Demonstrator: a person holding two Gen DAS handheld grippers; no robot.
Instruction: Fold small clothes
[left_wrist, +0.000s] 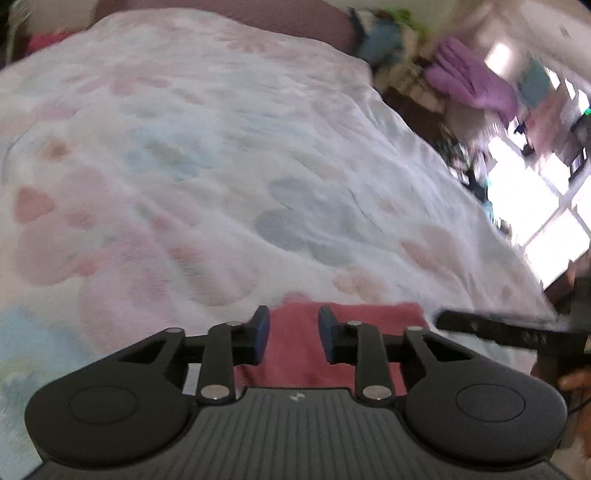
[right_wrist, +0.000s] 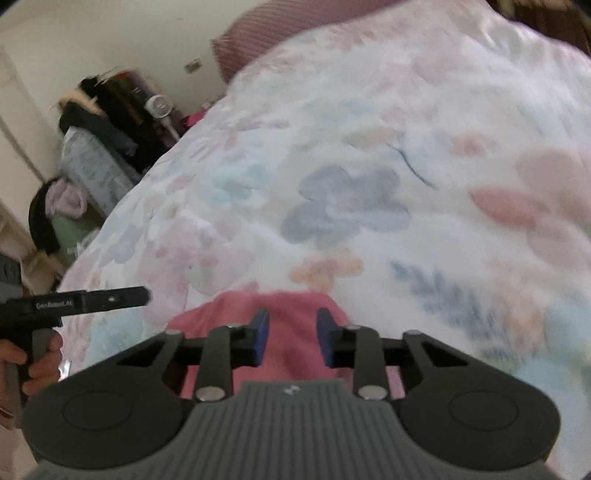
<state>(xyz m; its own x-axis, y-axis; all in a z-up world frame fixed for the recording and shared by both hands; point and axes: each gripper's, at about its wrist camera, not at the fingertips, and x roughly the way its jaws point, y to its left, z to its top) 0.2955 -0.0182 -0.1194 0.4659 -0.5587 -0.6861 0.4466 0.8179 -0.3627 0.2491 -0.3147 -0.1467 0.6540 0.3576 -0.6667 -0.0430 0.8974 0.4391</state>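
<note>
Both jaws stood open, gripping nothing, over the pink cloth at bottom center.
Left gripper and right gripper should probably pinch matching corners low against the bedspread.

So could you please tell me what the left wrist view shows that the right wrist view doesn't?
Only the left wrist view shows the purple garment and the bright window beside the bed. Only the right wrist view shows dark clothes piled by the wall and a striped pillow. Both show open tongs, left and right, over the pink cloth on the floral bedspread.
</note>
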